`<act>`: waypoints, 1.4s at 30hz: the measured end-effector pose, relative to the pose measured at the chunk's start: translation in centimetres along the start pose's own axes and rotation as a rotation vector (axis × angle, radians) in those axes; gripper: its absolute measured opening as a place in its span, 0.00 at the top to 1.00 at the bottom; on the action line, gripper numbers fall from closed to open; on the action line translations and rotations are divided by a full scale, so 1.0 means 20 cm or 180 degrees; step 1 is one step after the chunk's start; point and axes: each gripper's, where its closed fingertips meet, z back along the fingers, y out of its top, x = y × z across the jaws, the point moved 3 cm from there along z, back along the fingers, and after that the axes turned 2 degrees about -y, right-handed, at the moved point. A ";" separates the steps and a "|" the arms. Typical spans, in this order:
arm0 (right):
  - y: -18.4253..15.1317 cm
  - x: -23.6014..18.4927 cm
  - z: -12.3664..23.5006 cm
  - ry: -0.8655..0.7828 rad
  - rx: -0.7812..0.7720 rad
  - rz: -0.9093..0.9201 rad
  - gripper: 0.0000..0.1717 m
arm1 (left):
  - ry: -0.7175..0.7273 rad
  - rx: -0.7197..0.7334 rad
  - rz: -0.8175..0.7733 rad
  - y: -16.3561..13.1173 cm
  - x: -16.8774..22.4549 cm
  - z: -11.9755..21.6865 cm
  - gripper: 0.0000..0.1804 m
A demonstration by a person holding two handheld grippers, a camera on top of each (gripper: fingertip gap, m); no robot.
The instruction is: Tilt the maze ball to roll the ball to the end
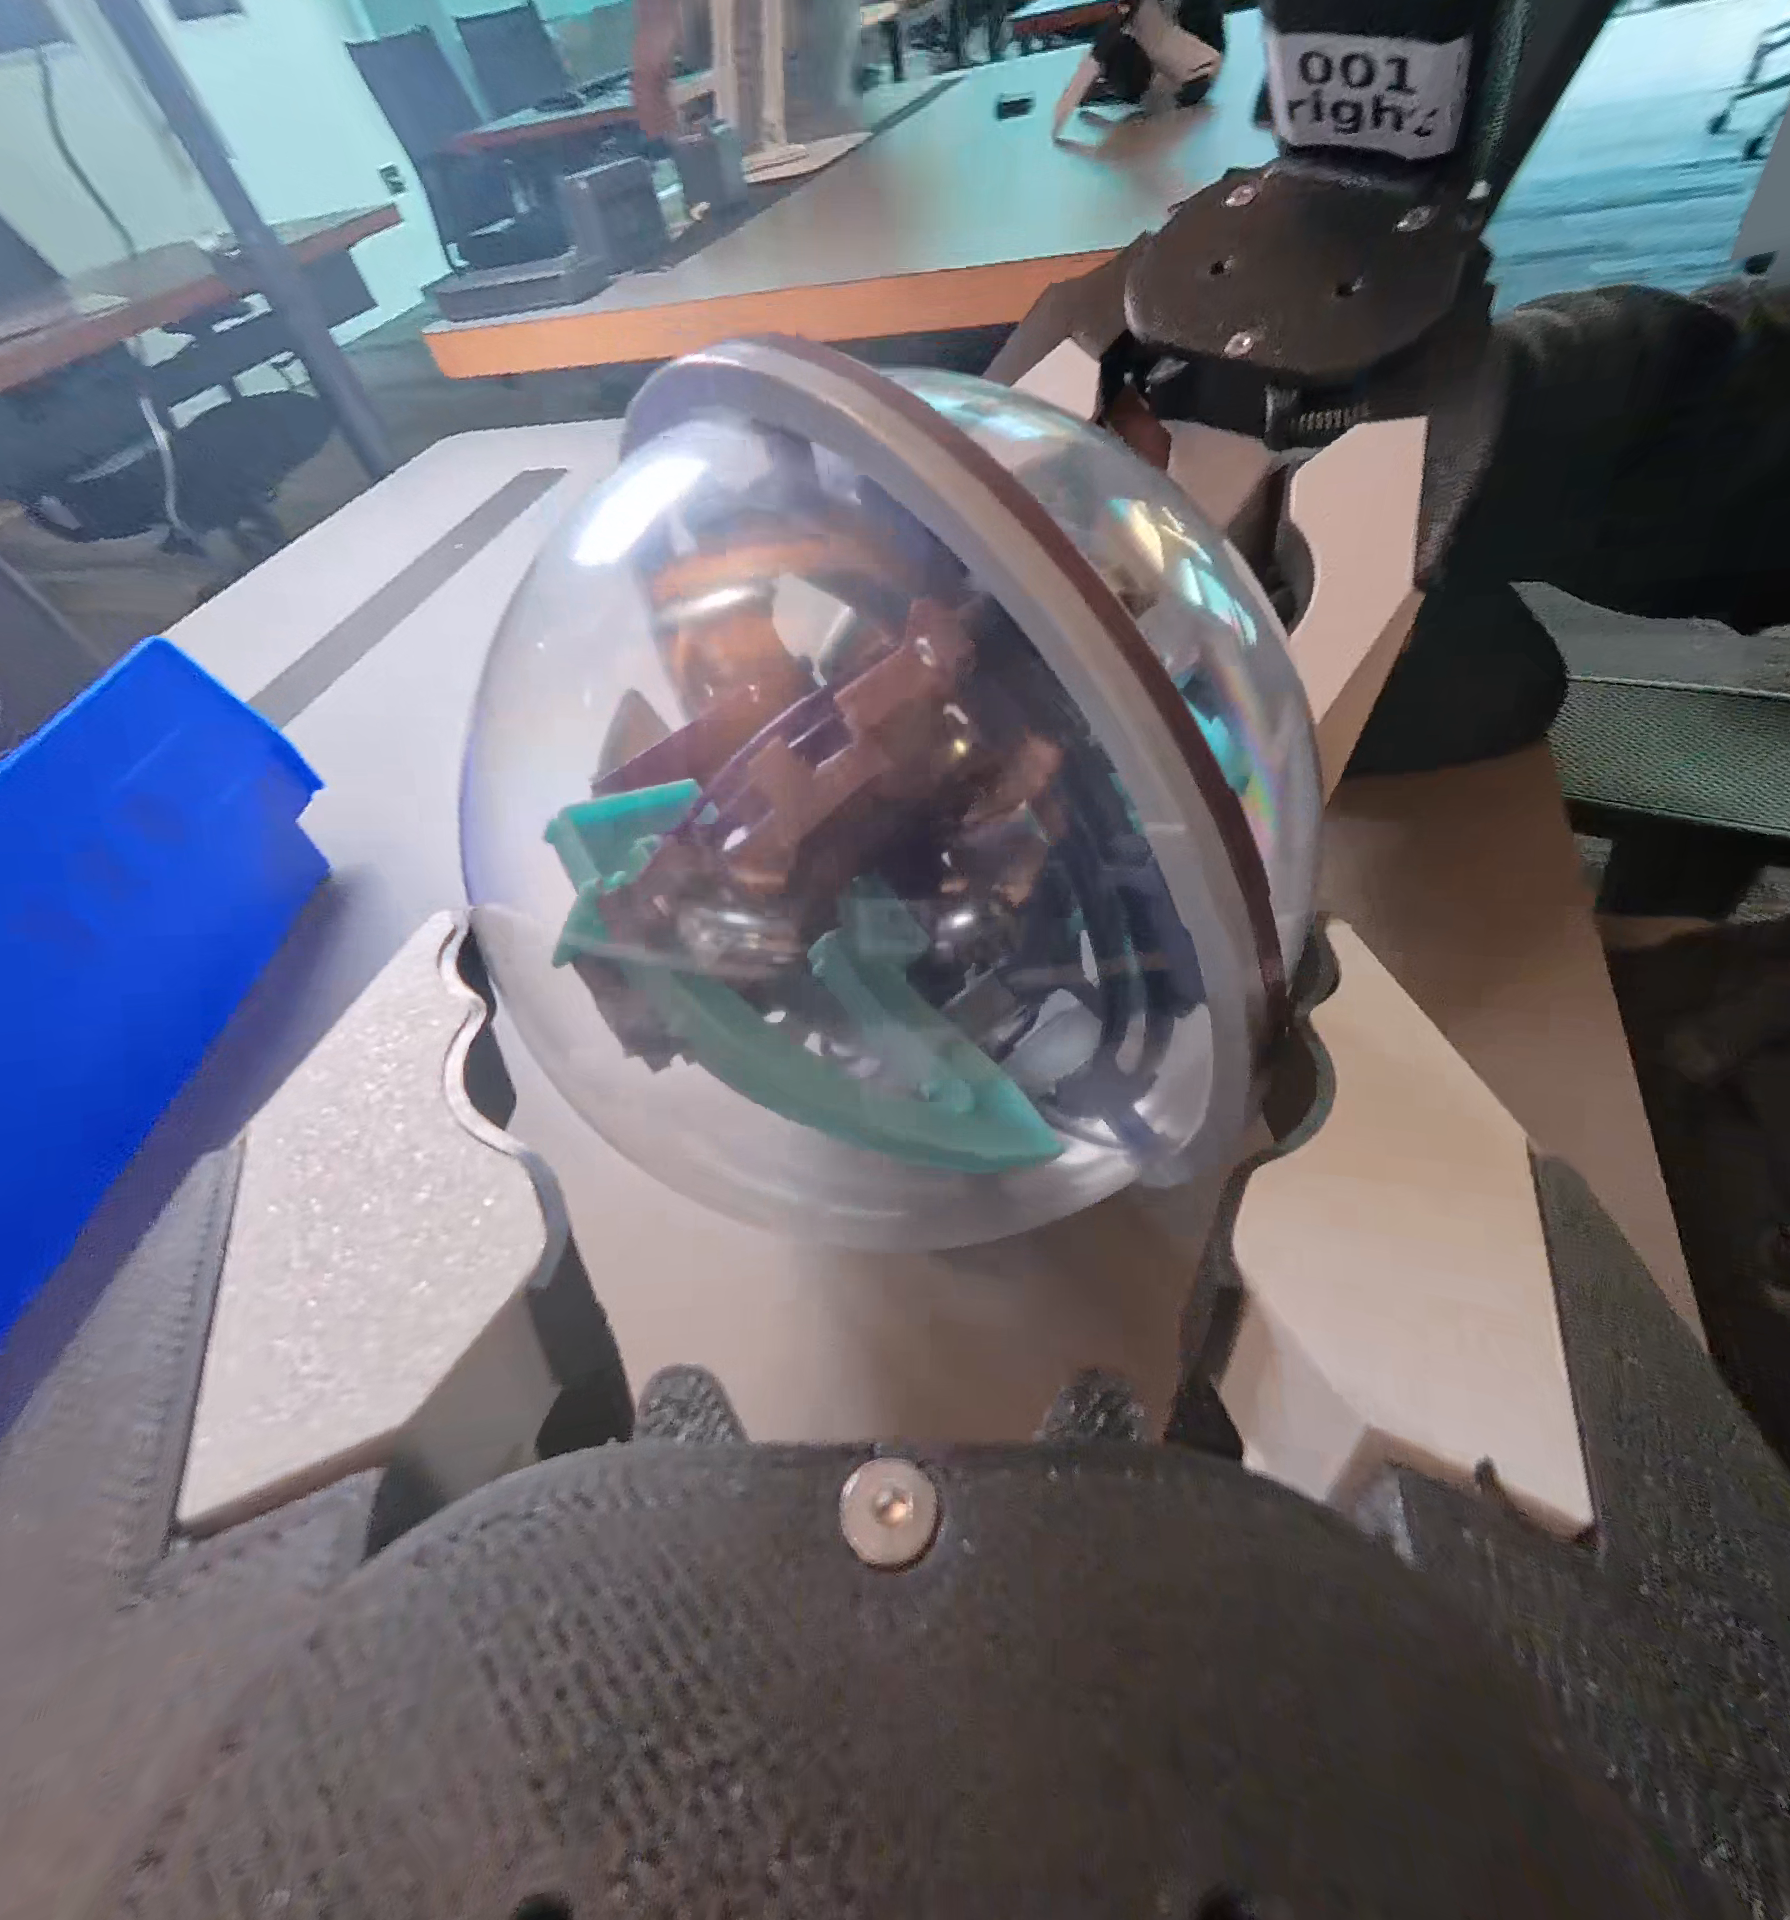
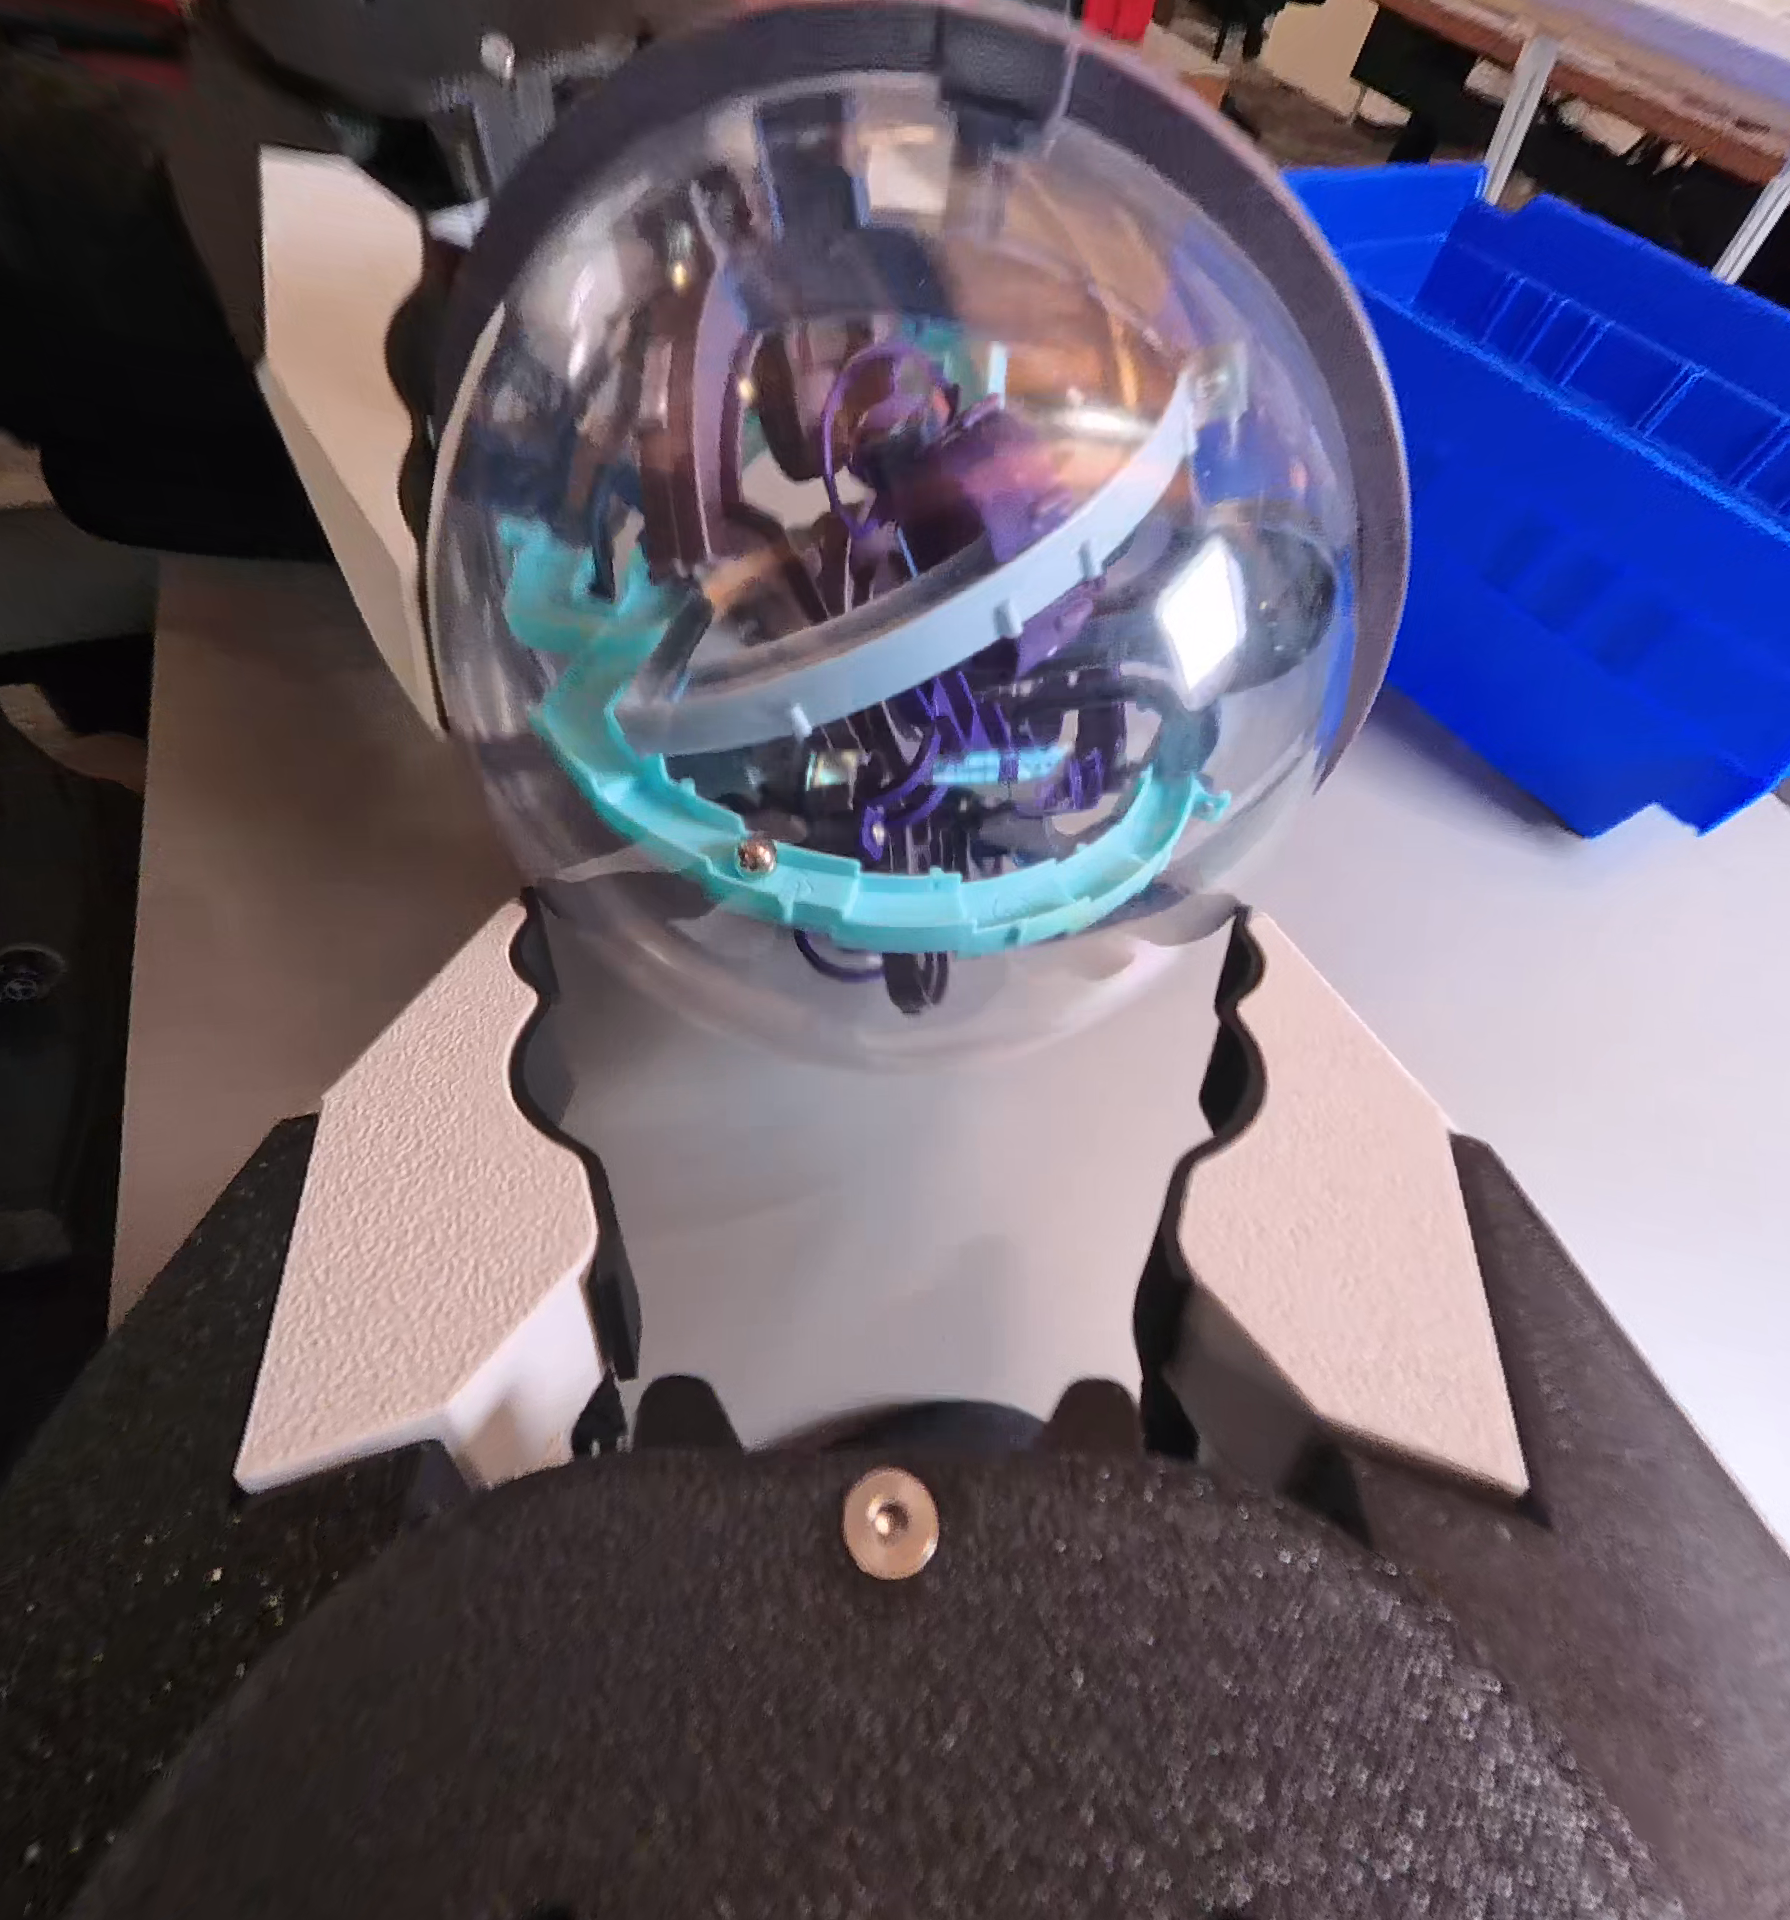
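Note:
The maze ball [image 1: 870, 790] is a clear sphere with a dark ring around it and teal, brown and purple tracks inside, held above the pale table [image 1: 870, 1330]. My left gripper [image 1: 886, 966] is shut on it, one pale finger [image 1: 371, 1122] pressing on each lower side. My right gripper [image 2: 886, 914] grips the same sphere [image 2: 901, 540] from the opposite side, its fingertips [image 2: 455, 1039] against the lower curve. A small steel ball [image 2: 755, 854] sits on the teal track [image 2: 912, 904] near the sphere's bottom left. The right gripper's black body [image 1: 1286, 281] shows behind the sphere in the left wrist view.
A blue bin [image 1: 91, 883] stands on the table to the left of the sphere; it shows at the right in the right wrist view [image 2: 1597, 520]. A person's dark sleeve [image 1: 1649, 447] and a chair [image 1: 1701, 727] are at the right. More desks stand behind.

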 end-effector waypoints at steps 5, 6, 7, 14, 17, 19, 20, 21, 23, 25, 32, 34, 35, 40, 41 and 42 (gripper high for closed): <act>-0.01 -0.02 0.06 0.0174 0.0022 0.0151 0.36 | -0.0303 -0.0101 -0.0291 0.00 0.01 0.03 0.19; 0.00 -0.01 0.08 0.0229 0.0034 0.0183 0.36 | -0.0345 -0.0112 -0.0341 0.00 0.01 0.03 0.19; 0.01 0.00 0.10 0.0284 0.0017 0.0222 0.36 | -0.0391 -0.0123 -0.0382 0.00 0.01 0.04 0.19; 0.16 0.17 0.26 0.0424 0.0081 0.0679 0.64 | -0.0801 -0.0344 -0.0655 0.02 0.03 0.04 0.20; 0.20 0.20 0.26 0.0600 -0.0010 0.0901 0.72 | -0.0982 -0.0430 -0.0752 0.04 0.03 0.03 0.21; 0.23 0.22 0.25 0.0709 -0.0043 0.1008 0.75 | -0.1091 -0.0481 -0.0810 0.04 0.03 0.02 0.21; 0.24 0.22 0.24 0.0788 -0.0076 0.1059 0.76 | -0.1149 -0.0499 -0.0829 0.04 0.02 0.02 0.21; 0.25 0.22 0.23 0.0888 -0.0123 0.1100 0.77 | -0.1209 -0.0514 -0.0839 0.05 0.02 0.02 0.21; 0.25 0.21 0.22 0.1070 -0.0217 0.1160 0.78 | -0.1316 -0.0558 -0.0877 0.05 0.01 0.02 0.21; 0.25 0.21 0.21 0.1261 -0.0275 0.1132 0.82 | -0.1406 -0.0615 -0.0938 0.05 0.01 0.02 0.22; 0.18 0.19 0.19 0.1307 -0.0445 0.1160 0.96 | -0.1431 -0.0708 -0.1050 0.04 -0.01 0.04 0.23; 0.16 0.18 0.18 0.1217 -0.0372 0.1142 0.96 | -0.1353 -0.0725 -0.0954 0.02 -0.02 0.05 0.23; 0.16 0.17 0.18 0.1185 -0.0277 0.1054 0.96 | -0.1316 -0.0709 -0.0861 0.00 -0.02 0.06 0.23; 0.15 0.16 0.19 0.1055 -0.0072 0.0714 0.96 | -0.1075 -0.0312 -0.0249 -0.01 -0.07 0.15 0.27; 0.15 0.16 0.19 0.1035 -0.0040 0.0633 0.97 | -0.1028 -0.0230 -0.0153 -0.01 -0.07 0.17 0.26; 0.15 0.15 0.19 0.1012 -0.0013 0.0551 0.97 | -0.0934 -0.0158 -0.0094 -0.01 -0.08 0.18 0.25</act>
